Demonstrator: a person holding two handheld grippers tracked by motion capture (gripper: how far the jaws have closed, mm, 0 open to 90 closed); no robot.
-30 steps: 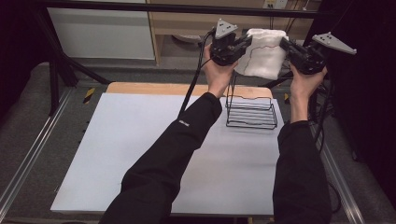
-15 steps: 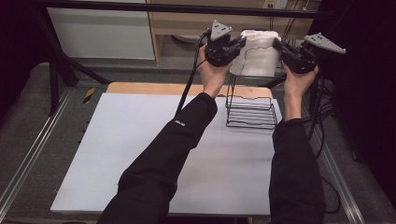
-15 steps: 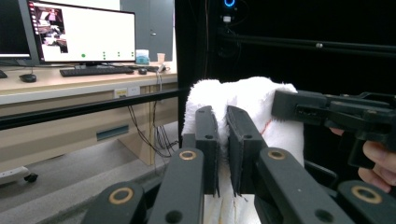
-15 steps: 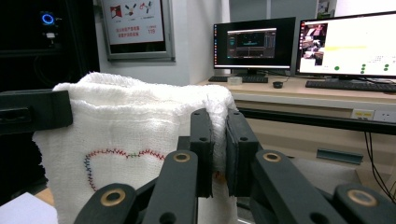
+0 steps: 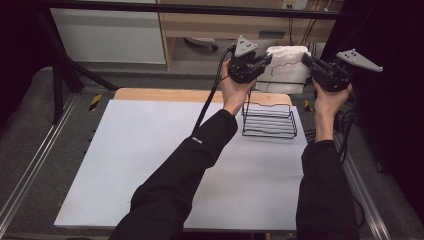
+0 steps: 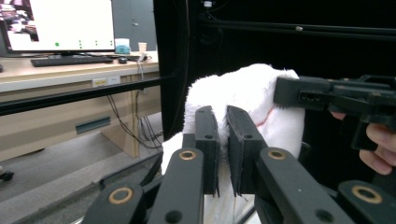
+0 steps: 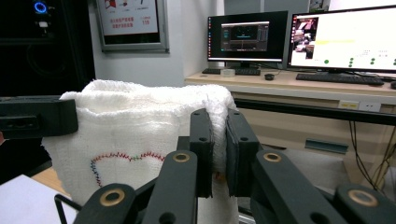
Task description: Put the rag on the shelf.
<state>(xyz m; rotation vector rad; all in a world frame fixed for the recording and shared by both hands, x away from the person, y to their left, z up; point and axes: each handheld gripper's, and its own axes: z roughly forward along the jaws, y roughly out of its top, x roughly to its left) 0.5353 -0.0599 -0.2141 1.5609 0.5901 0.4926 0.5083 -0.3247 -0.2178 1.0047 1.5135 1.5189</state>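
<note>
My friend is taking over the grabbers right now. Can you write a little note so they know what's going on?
Left gripper: shut on one edge of the white towel.
Right gripper: shut on the other edge.
The towel hangs stretched between them, held up beyond the far edge of the table, above and behind the black wire rack.
Done: towel picked up and spread.
Left: probably lowering it onto or into the rack; keep both grips even.

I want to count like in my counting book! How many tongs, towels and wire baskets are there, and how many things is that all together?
Tongs: 2, the left tongs and the right tongs, each pinching the towel
White towel: 1
Black wire basket on the table: 1
Total: 4
</note>
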